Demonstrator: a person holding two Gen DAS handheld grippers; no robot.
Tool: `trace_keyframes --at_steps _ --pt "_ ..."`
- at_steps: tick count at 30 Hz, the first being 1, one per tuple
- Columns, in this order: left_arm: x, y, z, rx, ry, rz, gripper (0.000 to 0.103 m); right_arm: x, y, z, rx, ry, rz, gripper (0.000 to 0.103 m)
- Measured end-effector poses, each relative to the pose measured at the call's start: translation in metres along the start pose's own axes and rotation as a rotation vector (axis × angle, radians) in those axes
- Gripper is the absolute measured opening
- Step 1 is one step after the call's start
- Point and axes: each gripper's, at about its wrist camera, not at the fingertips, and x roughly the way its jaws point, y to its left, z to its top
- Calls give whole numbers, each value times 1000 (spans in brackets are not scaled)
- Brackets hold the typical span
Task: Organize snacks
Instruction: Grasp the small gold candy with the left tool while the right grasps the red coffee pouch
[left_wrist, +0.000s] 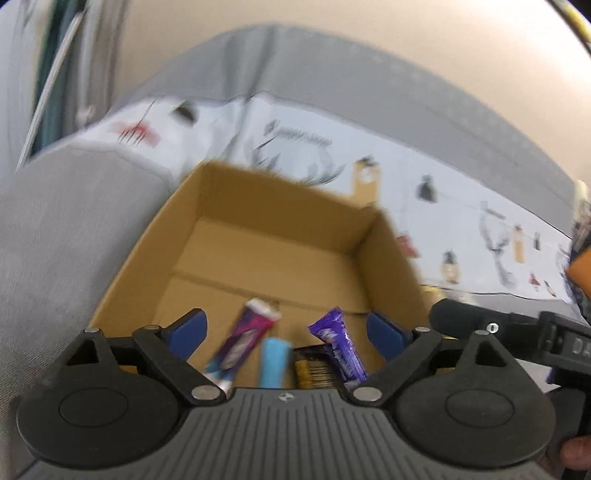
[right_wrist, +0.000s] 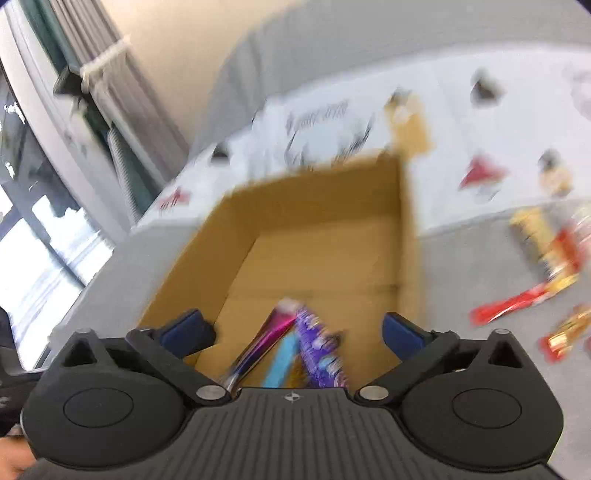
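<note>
Grey sofa (left_wrist: 55, 236) fills the scene, w/ a white printed cloth (left_wrist: 424, 206) draped over its seat back and a cream wall behind; a window w/ grey curtains shows at the left of the right wrist view. An open cardboard box (left_wrist: 258, 206) sits on the cushion, tight to the sofa arm. Inside, near its front wall, lie the snacks — a pink-purple wrapper (left_wrist: 243, 336), a purple bar (left_wrist: 338, 345), a light blue bar (left_wrist: 275, 362) between them, and a dark gold-striped pack (left_wrist: 314, 369) partly under the purple one. More snacks lie loose on the cushion to the box's right: a red stick (right_wrist: 513, 304), a gold-red pack (right_wrist: 546, 247) just past it, a small red-gold sweet (right_wrist: 565, 338) nearer.

Left hand-held gripper (left_wrist: 286, 334) hangs over the box's near end, jaws spread wide, nothing between the blue pads. Right hand-held gripper (right_wrist: 299, 332) — same pose, wide apart, holding nothing; its black body (left_wrist: 517, 332) shows beside the box in the left wrist view. Both views are motion-blurred.
</note>
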Motion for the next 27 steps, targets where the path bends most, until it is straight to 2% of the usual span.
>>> trace_keyframes --at_steps 4,8,12,14,18,22,25,27 --pt "-15 -51 -6 87 -50 -35 100 -37 -33 -4 39 -49 -18 103" --pt "-16 -99 -16 173 -52 -112 100 -76 -79 -13 74 -105 -98 103" --pt "-1 -148 -28 246 -19 -184 101 -108 -124 -27 33 -121 -195 102" --pt "14 -175 -36 303 4 -218 101 -121 -143 -32 8 -120 -227 102" --pt "45 -223 -52 431 11 -201 101 -134 -189 -41 -24 -152 -198 102" --pt "86 -243 -64 443 51 -273 100 -130 -232 -52 -23 -110 -247 102" --pt "126 -259 -82 536 53 -280 100 -122 -255 -57 -23 -64 -271 102" --pt "154 -263 -93 588 71 -290 93 -110 -262 -56 -17 -28 -271 102"
